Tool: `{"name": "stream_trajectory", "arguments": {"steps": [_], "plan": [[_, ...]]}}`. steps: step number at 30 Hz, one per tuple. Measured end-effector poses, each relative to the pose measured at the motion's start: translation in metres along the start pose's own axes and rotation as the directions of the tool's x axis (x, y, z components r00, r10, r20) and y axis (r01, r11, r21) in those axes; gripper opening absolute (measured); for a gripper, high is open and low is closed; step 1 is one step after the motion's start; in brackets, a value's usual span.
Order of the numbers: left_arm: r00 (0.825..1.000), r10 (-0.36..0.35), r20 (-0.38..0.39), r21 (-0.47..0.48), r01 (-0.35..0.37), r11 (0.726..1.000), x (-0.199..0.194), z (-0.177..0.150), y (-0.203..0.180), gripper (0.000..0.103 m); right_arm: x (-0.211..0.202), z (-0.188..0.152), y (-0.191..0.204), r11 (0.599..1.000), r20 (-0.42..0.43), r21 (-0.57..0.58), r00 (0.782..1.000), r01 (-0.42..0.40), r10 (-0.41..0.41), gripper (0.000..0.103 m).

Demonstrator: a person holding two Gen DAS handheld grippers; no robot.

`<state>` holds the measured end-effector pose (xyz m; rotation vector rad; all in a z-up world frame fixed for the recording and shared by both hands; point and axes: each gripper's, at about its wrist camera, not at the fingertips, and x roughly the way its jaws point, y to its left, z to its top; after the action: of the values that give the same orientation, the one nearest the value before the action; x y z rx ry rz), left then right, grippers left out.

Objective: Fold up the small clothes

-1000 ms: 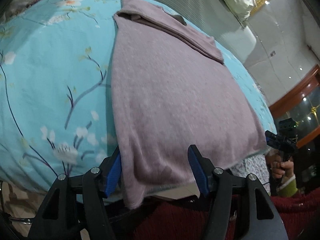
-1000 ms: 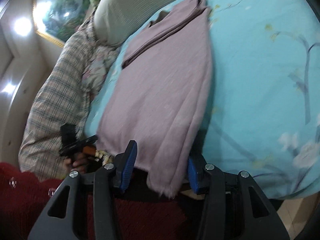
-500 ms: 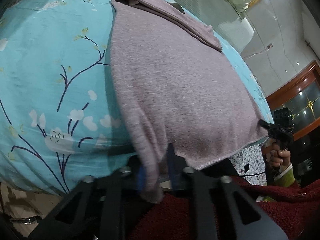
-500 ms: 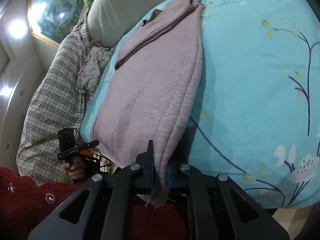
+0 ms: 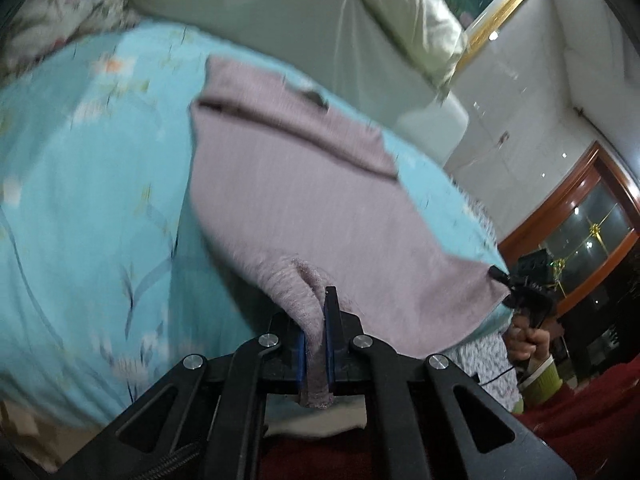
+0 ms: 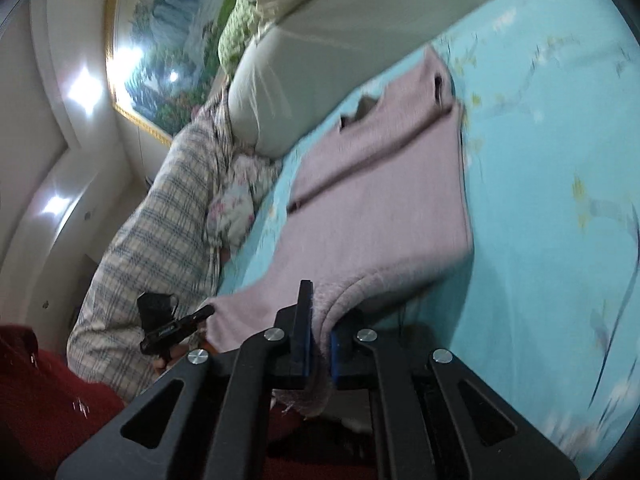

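A mauve knit sweater (image 5: 296, 184) lies on a light blue flowered bedsheet (image 5: 92, 184), its sleeves folded across the far end. My left gripper (image 5: 316, 344) is shut on the sweater's near left hem corner and holds it lifted off the bed. My right gripper (image 6: 318, 344) is shut on the near right hem corner of the sweater (image 6: 380, 196), also lifted. The right gripper also shows in the left wrist view (image 5: 520, 284) at the sweater's far corner. The left gripper also shows in the right wrist view (image 6: 176, 324).
Grey-green pillows (image 5: 280, 28) lie along the head of the bed. A plaid blanket (image 6: 160, 216) and a flowered cloth (image 6: 236, 200) lie at the bed's side. A framed painting (image 6: 160, 52) hangs on the wall. A wooden cabinet (image 5: 580, 236) stands at the right.
Both grippers closed on the sweater's near hem corners and have raised them off the bed. The view has tilted up toward the pillows.
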<state>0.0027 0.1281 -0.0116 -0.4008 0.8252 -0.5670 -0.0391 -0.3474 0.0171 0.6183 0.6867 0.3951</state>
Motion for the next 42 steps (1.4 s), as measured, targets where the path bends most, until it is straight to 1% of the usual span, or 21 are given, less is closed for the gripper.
{"name": "stream_trajectory", "arguments": {"steps": [3, 4, 6, 7, 10, 13, 15, 16, 18, 22, 24, 25, 27, 30, 33, 35, 38, 39, 40, 41, 42], "plan": [[0.997, 0.007, 0.080, 0.035, -0.010, 0.999, 0.002, 0.032, -0.007, 0.005, 0.009, 0.036, 0.001, 1.000, 0.054, -0.020, 0.998, 0.014, -0.013, 0.008], [0.994, 0.012, 0.113, 0.045, -0.017, 0.999, 0.004, 0.049, -0.008, 0.005, 0.013, 0.048, 0.001, 0.999, 0.066, -0.028, 0.998, 0.020, -0.018, 0.008], [0.988, 0.024, 0.151, 0.053, -0.032, 0.998, 0.010, 0.071, -0.010, 0.005, 0.025, 0.077, 0.004, 0.996, 0.095, -0.065, 0.994, 0.055, -0.049, 0.008], [0.983, 0.033, 0.182, 0.060, -0.045, 0.997, 0.015, 0.090, -0.011, 0.005, 0.031, 0.093, 0.005, 0.994, 0.111, -0.076, 0.992, 0.076, -0.067, 0.008], [0.972, 0.064, 0.228, 0.067, -0.082, 0.994, 0.032, 0.137, -0.011, 0.005, 0.049, 0.139, -0.001, 0.988, 0.149, -0.066, 0.981, 0.137, -0.126, 0.008], [0.962, 0.122, 0.243, 0.059, -0.141, 0.988, 0.055, 0.182, -0.005, 0.005, 0.071, 0.182, -0.011, 0.975, 0.165, -0.062, 0.966, 0.211, -0.199, 0.008], [0.958, 0.155, 0.243, 0.043, -0.170, 0.985, 0.078, 0.217, 0.005, 0.005, 0.090, 0.207, -0.020, 0.972, 0.168, -0.052, 0.961, 0.230, -0.219, 0.008], [0.956, 0.165, 0.241, 0.037, -0.179, 0.983, 0.084, 0.224, 0.009, 0.005, 0.100, 0.218, -0.025, 0.967, 0.164, -0.050, 0.957, 0.250, -0.239, 0.008], [0.953, 0.201, 0.228, 0.021, -0.211, 0.977, 0.109, 0.250, 0.021, 0.005, 0.120, 0.236, -0.036, 0.959, 0.152, -0.043, 0.950, 0.282, -0.272, 0.008], [0.938, 0.286, 0.197, 0.027, -0.297, 0.955, 0.156, 0.285, 0.042, 0.005, 0.157, 0.261, -0.061, 0.942, 0.124, -0.029, 0.937, 0.333, -0.327, 0.008], [0.930, 0.315, 0.187, 0.028, -0.326, 0.945, 0.174, 0.296, 0.050, 0.005, 0.173, 0.270, -0.075, 0.935, 0.111, -0.024, 0.930, 0.355, -0.350, 0.008], [0.925, 0.336, 0.175, 0.025, -0.346, 0.938, 0.188, 0.303, 0.058, 0.005, 0.182, 0.274, -0.082, 0.928, 0.101, -0.026, 0.924, 0.373, -0.369, 0.008], [0.921, 0.355, 0.159, 0.014, -0.361, 0.932, 0.206, 0.311, 0.070, 0.005, 0.197, 0.279, -0.093, 0.913, 0.081, -0.024, 0.911, 0.408, -0.405, 0.008], [0.914, 0.386, 0.125, 0.006, -0.389, 0.921, 0.235, 0.318, 0.088, 0.005, 0.216, 0.281, -0.113, 0.900, 0.051, 0.002, 0.899, 0.435, -0.435, 0.008], [0.898, 0.426, 0.104, 0.010, -0.430, 0.903, 0.260, 0.320, 0.101, 0.005, 0.227, 0.283, -0.119, 0.888, 0.047, -0.008, 0.887, 0.459, -0.459, 0.008], [0.895, 0.435, 0.098, 0.008, -0.438, 0.899, 0.268, 0.321, 0.107, 0.005, 0.228, 0.284, -0.120, 0.887, 0.043, -0.008, 0.886, 0.462, -0.461, 0.008], [0.893, 0.442, 0.089, 0.019, -0.445, 0.895, 0.270, 0.319, 0.105, 0.006, 0.223, 0.283, -0.121, 0.891, 0.023, 0.022, 0.891, 0.453, -0.454, 0.010], [0.891, 0.447, 0.078, 0.020, -0.449, 0.893, 0.269, 0.317, 0.104, 0.011, 0.217, 0.281, -0.119, 0.891, 0.026, 0.039, 0.890, 0.453, -0.454, 0.013], [0.897, 0.437, 0.062, 0.014, -0.438, 0.899, 0.265, 0.313, 0.103, 0.016, 0.209, 0.279, -0.116, 0.886, 0.041, 0.049, 0.885, 0.461, -0.463, 0.026], [0.905, 0.421, 0.060, 0.009, -0.422, 0.906, 0.259, 0.308, 0.100, 0.021, 0.199, 0.275, -0.110, 0.880, 0.068, 0.050, 0.878, 0.472, -0.475, 0.034], [0.911, 0.407, 0.062, 0.012, -0.408, 0.913, 0.252, 0.303, 0.095, 0.034, 0.189, 0.270, -0.102, 0.879, 0.106, 0.039, 0.873, 0.475, -0.476, 0.048]]}}
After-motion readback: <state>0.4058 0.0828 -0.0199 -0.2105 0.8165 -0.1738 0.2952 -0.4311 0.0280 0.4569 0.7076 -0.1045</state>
